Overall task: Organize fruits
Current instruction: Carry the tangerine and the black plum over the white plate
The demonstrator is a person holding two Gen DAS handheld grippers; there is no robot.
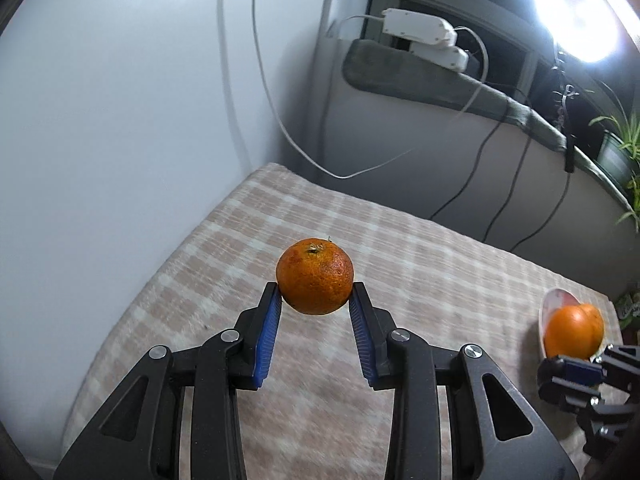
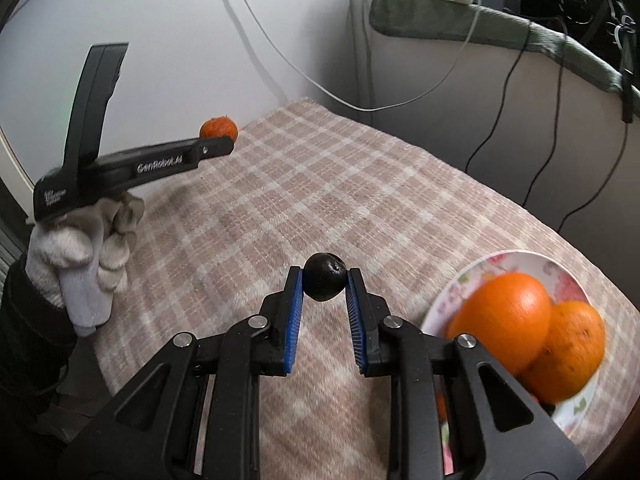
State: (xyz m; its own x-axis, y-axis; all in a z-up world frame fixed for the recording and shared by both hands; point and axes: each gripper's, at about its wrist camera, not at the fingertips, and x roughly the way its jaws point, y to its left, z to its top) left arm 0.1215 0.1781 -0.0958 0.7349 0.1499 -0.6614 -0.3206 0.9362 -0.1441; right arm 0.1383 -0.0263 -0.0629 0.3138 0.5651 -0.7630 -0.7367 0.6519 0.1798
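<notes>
Right gripper [image 2: 324,278]: blue pads closed tight on a small dark round fruit [image 2: 324,276], held clear above the checked cloth [image 2: 320,184]. Near right, a flowered plate [image 2: 500,264] on the cloth holds two oranges [image 2: 504,316], touching each other. Left gripper [image 1: 315,292]: jaws part-closed, pads pressing both sides of a mandarin [image 1: 315,278], stem end up, lifted off the cloth. From the right wrist view, a gloved hand [image 2: 80,256] grips the left gripper's handle at near left. Far: white wall [image 1: 120,100], hanging cables [image 1: 280,120], power strips [image 1: 420,30].
</notes>
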